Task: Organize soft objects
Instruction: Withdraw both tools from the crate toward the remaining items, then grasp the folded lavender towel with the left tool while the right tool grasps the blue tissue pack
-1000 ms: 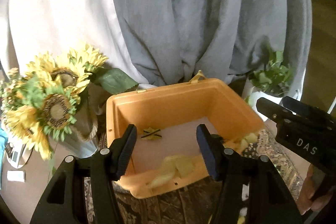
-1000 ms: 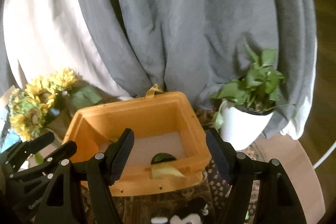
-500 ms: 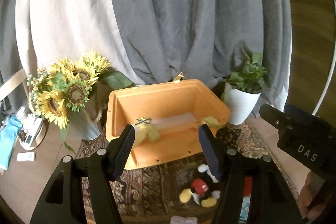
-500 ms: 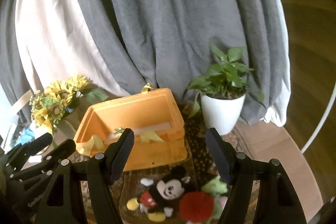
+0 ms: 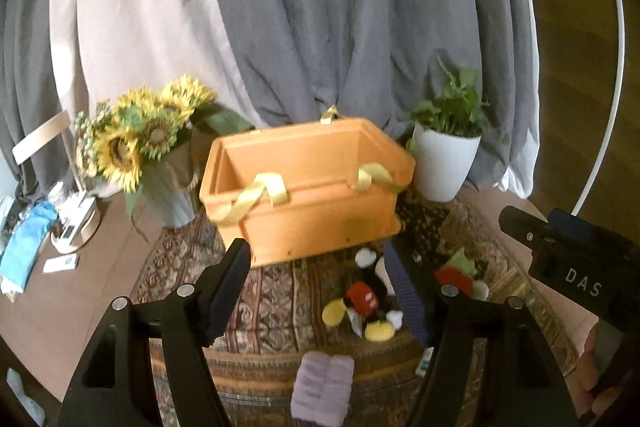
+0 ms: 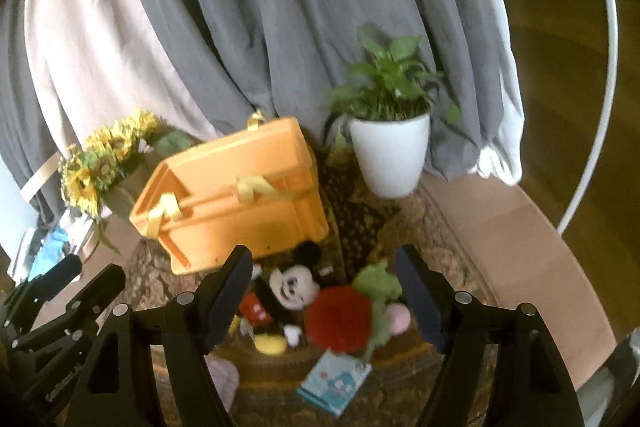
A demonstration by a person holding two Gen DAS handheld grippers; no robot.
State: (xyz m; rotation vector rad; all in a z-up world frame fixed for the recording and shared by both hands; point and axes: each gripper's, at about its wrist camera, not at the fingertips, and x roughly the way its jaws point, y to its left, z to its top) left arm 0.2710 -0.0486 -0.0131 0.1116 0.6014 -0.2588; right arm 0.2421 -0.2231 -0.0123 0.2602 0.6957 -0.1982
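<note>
I read this as the gap between picks: both tools hang above the patterned rug (image 5: 276,291) with nothing in them, and the soft things are not yet in the orange bin (image 5: 316,215). My left gripper (image 5: 320,287) has its jaws opening with only air and rug between them; the right gripper (image 6: 326,291) is opening too, and although toys show through its gap from above, the pads touch none of them. The bin stands at the back of the rug, between the sunflower bouquet (image 5: 140,131) and the white potted plant (image 5: 446,163), with yellow ribbon handles (image 5: 256,195) draped over its near rim; I cannot see its floor from here. The mouse plush (image 6: 288,291) lies on its back just in front of the bin, head toward it, red shorts and yellow shoes toward me, limp and floppy. Touching its right side is a red and green plush (image 6: 352,311), a fuzzy red ball with green and pink parts, its shape hard to make out in the blur. A folded lilac cloth (image 5: 324,383) sits nearer me at the rug's edge, and a small printed packet (image 6: 334,383) lies close by. Next I think I should pick one target, probably the mouse under the right tool, lower onto its body, and pinch deep, since stuffing will squash and a limb grip would let it dangle.
</note>
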